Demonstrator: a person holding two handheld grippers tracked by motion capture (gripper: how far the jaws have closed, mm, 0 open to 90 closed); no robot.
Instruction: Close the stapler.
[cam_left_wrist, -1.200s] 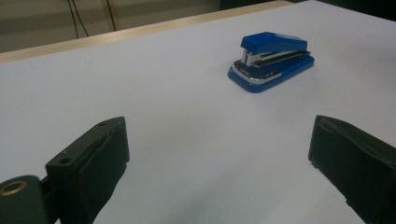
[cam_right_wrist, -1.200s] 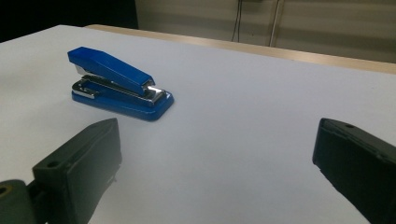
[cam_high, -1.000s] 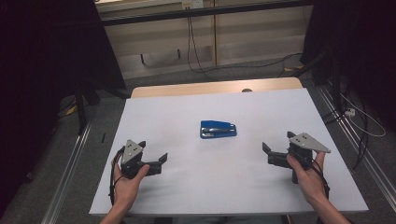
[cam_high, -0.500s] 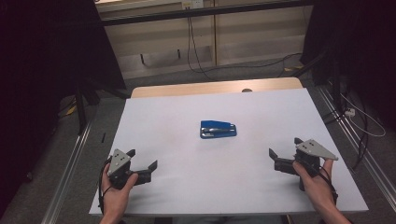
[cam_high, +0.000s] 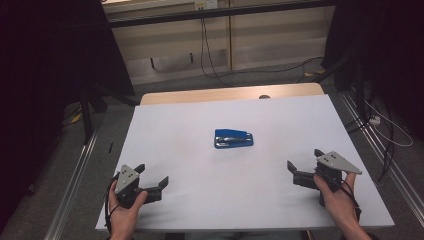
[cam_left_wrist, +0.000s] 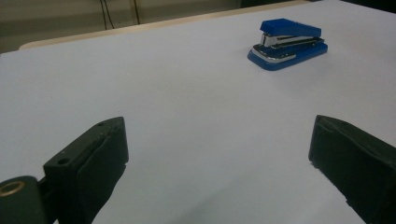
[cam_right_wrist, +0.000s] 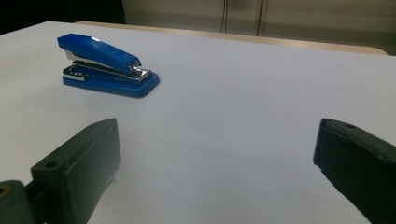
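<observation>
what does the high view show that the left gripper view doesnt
High view alone: both hand-held tongs at the near edge, left tongs and right tongs, the person's hands, the floor and the cables by the back wall.

Left gripper view alone: a close, low look at the stapler's chrome middle between its blue top and base, seen past two wide-apart black jaws.

Both: the blue stapler lying untouched on the white table, with both tongs open and apart from it.

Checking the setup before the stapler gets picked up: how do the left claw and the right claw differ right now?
The left claw sits nearer the table's front edge; the right claw sits slightly farther forward. The left claw's grey plate lies left of its jaws, the right claw's plate to the right. Both are open, empty, apart from the blue stapler and aimed inward.
</observation>
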